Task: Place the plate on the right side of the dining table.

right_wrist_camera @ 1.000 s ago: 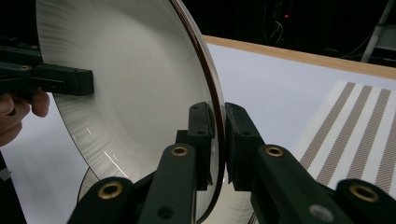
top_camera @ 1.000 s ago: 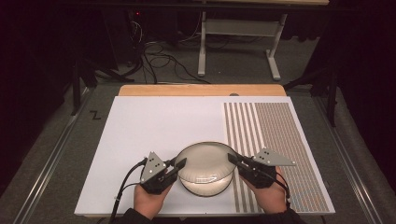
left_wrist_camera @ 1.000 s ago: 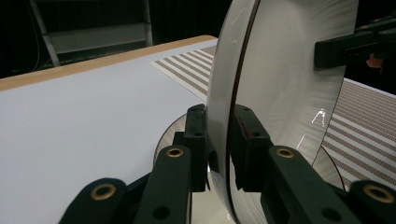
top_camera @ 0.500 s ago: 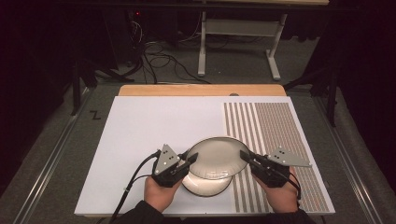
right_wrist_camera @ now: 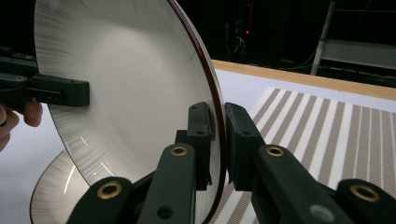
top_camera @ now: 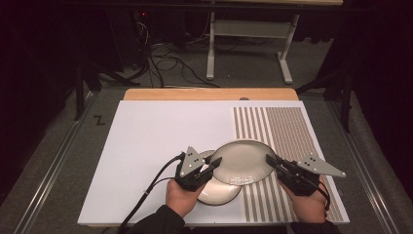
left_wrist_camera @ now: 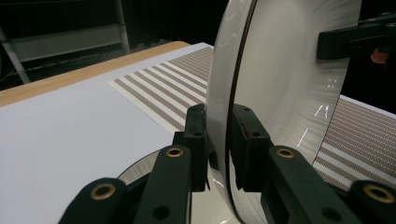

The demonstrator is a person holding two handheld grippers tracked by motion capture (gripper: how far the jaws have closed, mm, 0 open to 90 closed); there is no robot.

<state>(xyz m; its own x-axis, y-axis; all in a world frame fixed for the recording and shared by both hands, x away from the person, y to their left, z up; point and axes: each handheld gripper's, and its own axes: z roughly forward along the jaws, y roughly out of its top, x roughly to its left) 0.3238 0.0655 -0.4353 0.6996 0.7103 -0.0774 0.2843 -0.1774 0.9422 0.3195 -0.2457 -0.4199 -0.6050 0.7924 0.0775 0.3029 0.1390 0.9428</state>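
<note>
A cream plate with a dark rim (top_camera: 242, 162) hangs above the table, held at its two sides. My left gripper (top_camera: 215, 162) is shut on its left rim and my right gripper (top_camera: 271, 160) is shut on its right rim. In the left gripper view the rim sits pinched between the pads of the left gripper (left_wrist_camera: 219, 140), the plate (left_wrist_camera: 289, 84) stands edge-on, and the right gripper's jaw (left_wrist_camera: 355, 39) shows at its far side. In the right gripper view the right gripper (right_wrist_camera: 219, 140) clamps the plate (right_wrist_camera: 126, 84). A second plate (top_camera: 220, 193) lies on the board below, partly covered.
The white board (top_camera: 156, 141) has a brown striped patch (top_camera: 280, 126) on its right side and a wooden strip (top_camera: 209, 93) along the far edge. Cables (top_camera: 165, 63) and a metal stand (top_camera: 248, 44) are on the floor beyond. A cable (top_camera: 146, 192) trails from the left gripper.
Both hands have carried the upper plate up and away from me, slightly to the right. This has uncovered more of the second plate lying underneath. Both grips are unchanged.
</note>
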